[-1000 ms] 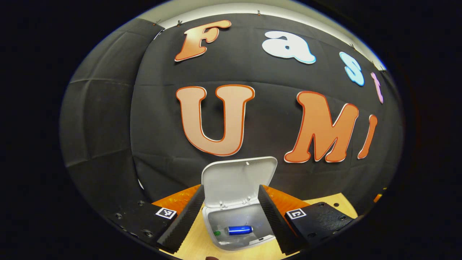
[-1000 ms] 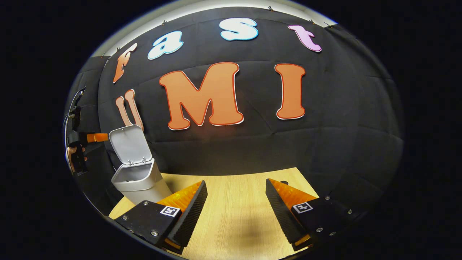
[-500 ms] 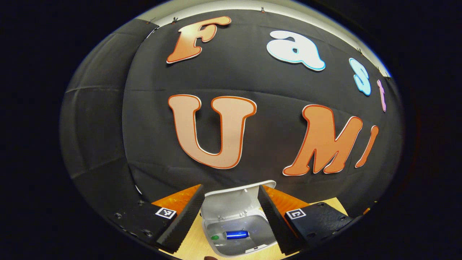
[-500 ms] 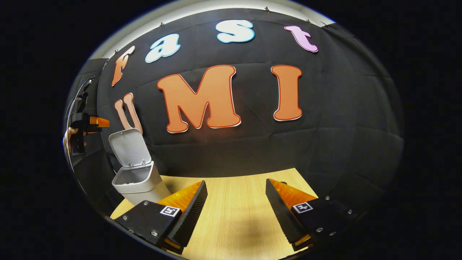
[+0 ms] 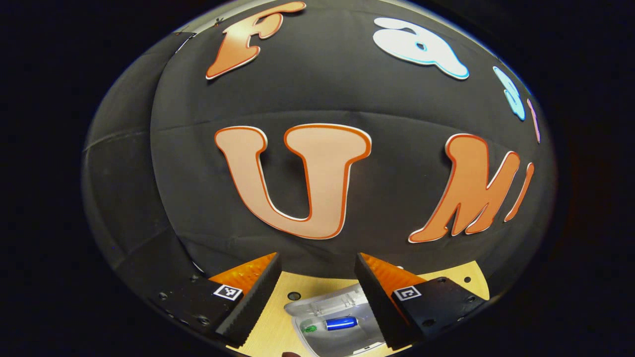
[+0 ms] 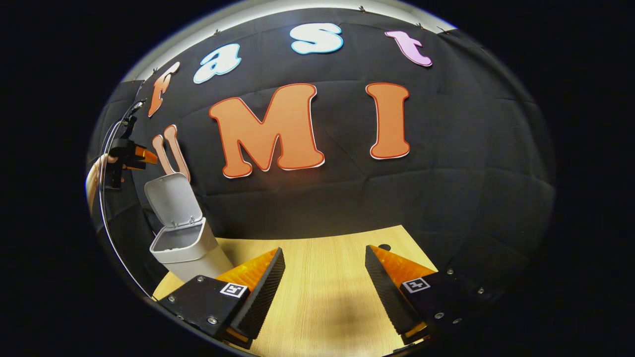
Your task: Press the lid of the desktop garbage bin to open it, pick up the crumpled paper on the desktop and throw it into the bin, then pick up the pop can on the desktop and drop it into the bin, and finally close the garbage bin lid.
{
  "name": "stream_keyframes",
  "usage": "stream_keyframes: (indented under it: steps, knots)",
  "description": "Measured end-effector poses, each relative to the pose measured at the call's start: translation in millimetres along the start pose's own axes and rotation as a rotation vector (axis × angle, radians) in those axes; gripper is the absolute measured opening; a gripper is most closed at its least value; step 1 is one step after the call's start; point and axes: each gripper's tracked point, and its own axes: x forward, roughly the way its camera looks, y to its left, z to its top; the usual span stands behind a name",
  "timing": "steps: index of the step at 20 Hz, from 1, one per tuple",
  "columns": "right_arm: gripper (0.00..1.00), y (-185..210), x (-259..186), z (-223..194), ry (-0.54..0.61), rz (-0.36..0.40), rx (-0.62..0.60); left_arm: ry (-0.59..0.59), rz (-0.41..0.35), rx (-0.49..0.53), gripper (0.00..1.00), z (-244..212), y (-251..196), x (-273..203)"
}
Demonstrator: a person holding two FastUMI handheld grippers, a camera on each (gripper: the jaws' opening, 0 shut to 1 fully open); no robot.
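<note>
Over the last second the left claw, released and empty, has risen above and behind the open bin, where the pop can lies beside something green. Only shutting the raised lid remains. The right claw hangs released over the bench.

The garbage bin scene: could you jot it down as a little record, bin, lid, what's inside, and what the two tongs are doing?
bin: white garbage bin, on the wooden desktop
lid: lid raised, bin open
contents: blue pop can lying on its side inside; a small green thing beside it, unclear what
left tongs: left tongs open, holding nothing, above the bin
right tongs: right tongs open, holding nothing, over bare desktop
remaining step: close the lid
</note>
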Motion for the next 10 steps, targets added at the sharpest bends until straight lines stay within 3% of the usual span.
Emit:
stream_keyframes:
  steps: [3,5,10]
  knots:
    - [0.97,-2.2,-0.3,-3.0,0.008,-0.007,0.004,0.035,0.010,-0.011,0.95,-14.7,3.5,22.3]
    - [1.00,-6.1,0.5,-4.4,0.010,-0.018,0.003,0.057,0.012,-0.020,0.95,-23.6,5.7,33.5]
    - [0.97,-10.8,-1.7,-6.5,0.018,-0.031,0.014,0.097,-0.018,-0.019,0.95,-46.9,0.4,38.1]
